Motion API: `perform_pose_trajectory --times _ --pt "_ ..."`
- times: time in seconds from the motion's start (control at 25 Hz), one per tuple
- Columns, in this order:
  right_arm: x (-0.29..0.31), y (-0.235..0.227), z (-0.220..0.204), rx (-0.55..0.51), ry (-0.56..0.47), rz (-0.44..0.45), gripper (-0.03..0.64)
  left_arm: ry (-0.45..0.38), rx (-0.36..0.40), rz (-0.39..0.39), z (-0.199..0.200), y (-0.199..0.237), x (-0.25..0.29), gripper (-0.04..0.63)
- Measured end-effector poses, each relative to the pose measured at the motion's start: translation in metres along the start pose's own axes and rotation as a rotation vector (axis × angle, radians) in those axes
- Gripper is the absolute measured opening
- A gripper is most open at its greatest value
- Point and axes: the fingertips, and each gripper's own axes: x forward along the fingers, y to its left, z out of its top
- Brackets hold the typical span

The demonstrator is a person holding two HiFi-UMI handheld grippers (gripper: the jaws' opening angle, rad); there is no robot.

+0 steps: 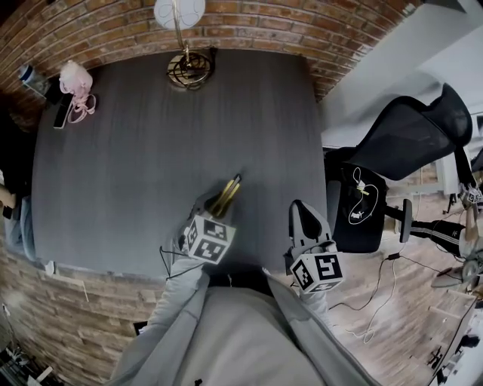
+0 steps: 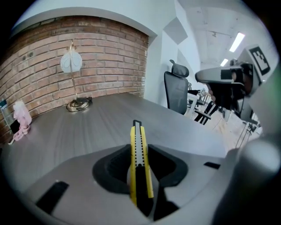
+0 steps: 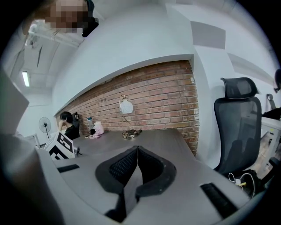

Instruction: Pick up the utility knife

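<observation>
While my left claw (image 2: 139, 186) is clamping the utility knife (image 2: 141, 154) over the grey, grained table (image 2: 83, 127), its slim yellow body, black-tipped, is pointing lengthwise out from the jaws toward the brick wall (image 2: 88, 52); my right claw (image 3: 137, 169) is resting pinched shut, empty.

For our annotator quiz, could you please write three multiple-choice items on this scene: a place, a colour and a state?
1. Where on the table does the lamp stand?
A. far edge, by the brick wall
B. near edge
C. middle
2. What colour is the utility knife's body?
A. red
B. yellow
C. blue
3. How do the right gripper's jaws stand?
A. wide apart
B. shut on a cable
C. together, empty
Answers: 1 A, the head view shows its base by the wall; 2 B, yellow sides show between the left gripper's jaws; 3 C, its own view shows the pads meeting with nothing between.
</observation>
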Motion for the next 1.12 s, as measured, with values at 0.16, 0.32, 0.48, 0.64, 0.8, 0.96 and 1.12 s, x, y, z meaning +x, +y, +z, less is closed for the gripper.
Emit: perform_pose_trajectory --times 0.16,0.32,0.48,0.64,0.8,0.96,1.12 --pt "0.005 0.006 0.012 -0.015 -0.023 0.026 0.018 -0.047 -0.01 0.034 0.018 0.011 -0.016 0.13" --pt "0.013 0.012 0.026 -0.033 -0.049 0.058 0.018 -0.094 -0.035 0.077 0.034 0.024 -0.033 0.13" --pt "0.017 0.019 0.038 -0.056 -0.071 0.088 0.018 -0.14 -0.049 0.117 0.048 0.036 -0.053 0.13" --pt "0.024 0.028 0.051 -0.076 -0.097 0.117 0.018 -0.193 -0.052 0.154 0.064 0.049 -0.076 0.13" --pt "0.028 0.036 0.062 -0.094 -0.119 0.147 0.018 -0.265 -0.06 0.176 0.086 0.058 -0.101 0.13" --pt "0.033 0.042 0.074 -0.112 -0.143 0.169 0.018 -0.323 -0.055 0.201 0.104 0.066 -0.123 0.13" --pt "0.035 0.049 0.087 -0.137 -0.167 0.185 0.018 -0.375 -0.058 0.218 0.117 0.072 -0.141 0.13"
